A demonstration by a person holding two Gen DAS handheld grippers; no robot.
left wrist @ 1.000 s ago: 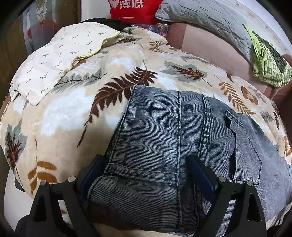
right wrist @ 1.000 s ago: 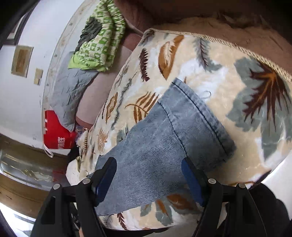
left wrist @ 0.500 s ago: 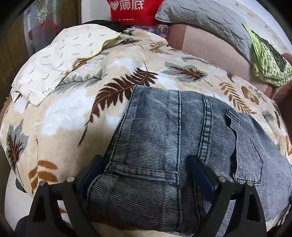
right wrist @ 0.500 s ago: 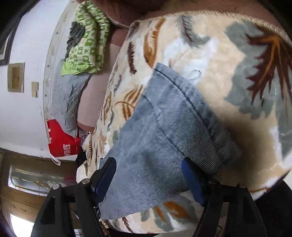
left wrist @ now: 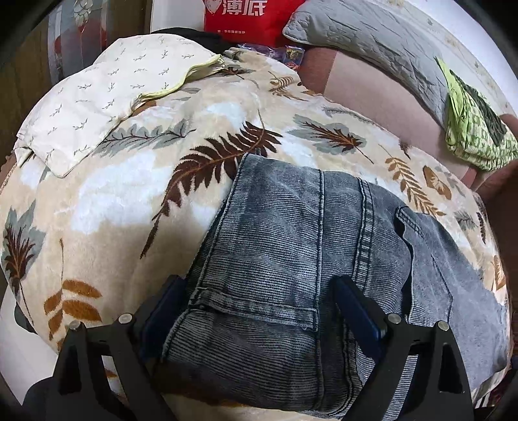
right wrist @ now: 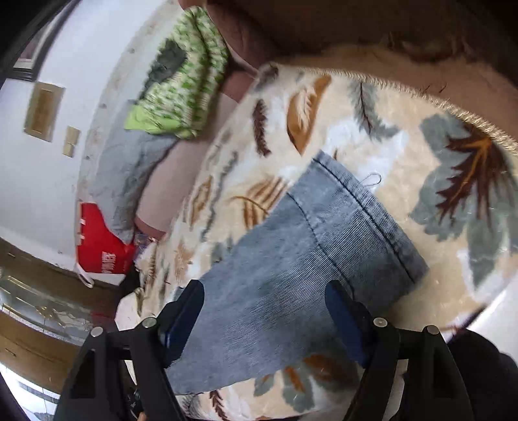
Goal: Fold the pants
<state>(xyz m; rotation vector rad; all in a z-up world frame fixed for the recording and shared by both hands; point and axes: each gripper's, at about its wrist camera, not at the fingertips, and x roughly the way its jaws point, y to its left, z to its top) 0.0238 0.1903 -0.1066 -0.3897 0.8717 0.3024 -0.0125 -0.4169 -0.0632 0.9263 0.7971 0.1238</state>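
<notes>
Grey-blue jeans [left wrist: 291,246] lie on a cream blanket with a leaf print [left wrist: 129,194]. In the left wrist view I see the waistband end with a back pocket [left wrist: 427,259]. My left gripper [left wrist: 259,311] is open, its jaws on either side of the waistband edge. In the right wrist view the leg end with its hem [right wrist: 365,213] lies flat on the blanket [right wrist: 356,123]. My right gripper [right wrist: 264,314] is open, its jaws on either side of the leg, short of the hem.
A white patterned pillowcase [left wrist: 106,90] lies at the blanket's far left. A red bag [left wrist: 246,16], a grey quilted cushion [left wrist: 372,42] and a green patterned cloth [left wrist: 476,129] sit beyond. The green cloth [right wrist: 181,87] also shows in the right wrist view.
The right wrist view has swung and tilted over the leg end; the hem sits further right again. The left gripper has barely moved. Both stay open.
</notes>
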